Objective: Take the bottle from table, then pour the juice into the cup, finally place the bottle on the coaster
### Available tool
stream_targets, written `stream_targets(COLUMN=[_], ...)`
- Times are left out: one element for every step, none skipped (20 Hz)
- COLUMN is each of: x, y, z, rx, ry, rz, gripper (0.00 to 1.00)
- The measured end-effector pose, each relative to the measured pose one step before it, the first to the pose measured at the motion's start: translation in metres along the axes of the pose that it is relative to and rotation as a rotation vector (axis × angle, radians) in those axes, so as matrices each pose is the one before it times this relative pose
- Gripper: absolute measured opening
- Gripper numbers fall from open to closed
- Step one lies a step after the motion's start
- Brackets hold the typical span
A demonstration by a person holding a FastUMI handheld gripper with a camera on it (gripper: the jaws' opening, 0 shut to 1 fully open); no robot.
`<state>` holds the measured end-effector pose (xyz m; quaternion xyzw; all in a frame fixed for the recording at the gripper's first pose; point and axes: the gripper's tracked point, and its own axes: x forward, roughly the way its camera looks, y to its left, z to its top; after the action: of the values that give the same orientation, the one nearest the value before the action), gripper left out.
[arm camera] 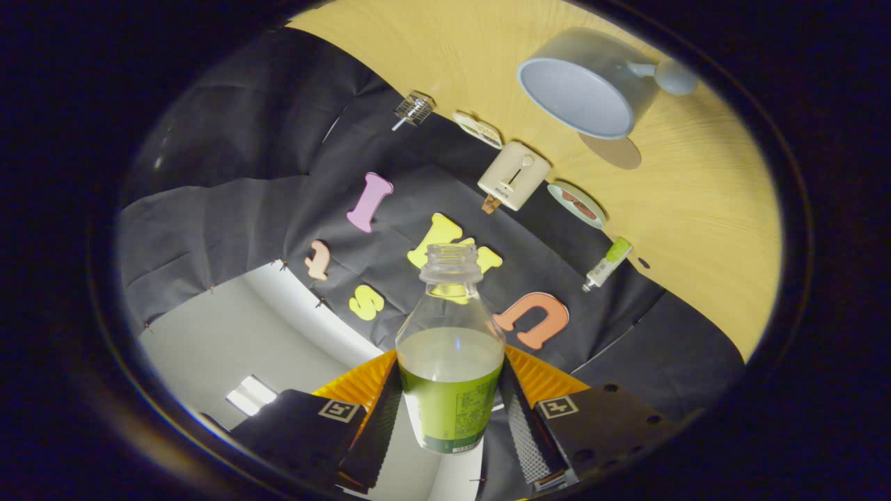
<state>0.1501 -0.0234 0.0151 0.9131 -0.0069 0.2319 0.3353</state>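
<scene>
2 fingers of the gripper (451, 410) clamp the bottle (450, 362) at its labelled body, 1 on each side, lifted off the table (696, 209). Its long axis runs forward along the fingers, open neck leading, cap off. Juice fills roughly the lower half. The cup (588, 87) lies well beyond and right of the neck, mouth facing the camera, apparently empty. Just beside it lies the coaster (612, 149). Pouring appears not yet begun

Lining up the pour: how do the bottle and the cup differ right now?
The clear plastic bottle with green label is clamped in the gripper off the table; the pale blue handled cup rests on the wooden table. The bottle's mouth is narrow, the cup's wide. The bottle holds juice; the cup looks empty. Both are uncovered.
</scene>
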Motion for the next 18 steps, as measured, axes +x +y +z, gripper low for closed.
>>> stream_targets(x=[-0.00354,-0.00078,0.00003,0.00103,-0.00262,-0.00064,-0.00202,-0.00272,-0.00207,-0.00150,-0.00221,-0.00098,0.00106,0.00064,0.00049,0.00000,0.00142,0.00011], y=[-0.00268,-0.00701,-0.00825,-0.00871,-0.00706,-0.00744,-0.00645,-0.00688,-0.00760,-0.00755,-0.00551,-0.00155,0.00043,0.00067,-0.00027,-0.00089,-0.00334,-0.00478], z=[-0.00116,-0.00344,-0.00272,-0.00004,0.00005,0.00203,0.00216,0.00171,0.00134,0.00230,0.00418,0.00204,-0.00015,0.00094,0.00293,0.00354,0.00297,0.00353], rx=[-0.02139,-0.04320,-0.05533,-0.05024,-0.04629,-0.04642,-0.04795,-0.05387,-0.06930,-0.08208,-0.08888,-0.08817,-0.08771,-0.07917,-0.07482,-0.06786,-0.07256,-0.07950], ry=[0.00891,0.02250,0.01654,0.00805,0.00287,-0.00571,-0.00627,-0.00739,-0.00065,-0.01063,-0.01330,-0.00340,0.00776,0.00228,-0.00401,-0.00672,-0.00454,-0.00777], rz=[-0.01811,-0.03661,-0.04904,-0.04801,-0.04466,-0.03985,-0.03291,-0.03192,-0.04078,-0.05151,-0.04210,-0.03250,-0.02006,-0.01374,-0.01040,-0.00988,-0.01845,-0.02997], gripper=[0.78,0.78,0.78,0.78,0.78,0.78,0.78,0.78,0.78,0.78,0.78,0.78,0.78,0.78,0.78,0.78,0.78,0.78])
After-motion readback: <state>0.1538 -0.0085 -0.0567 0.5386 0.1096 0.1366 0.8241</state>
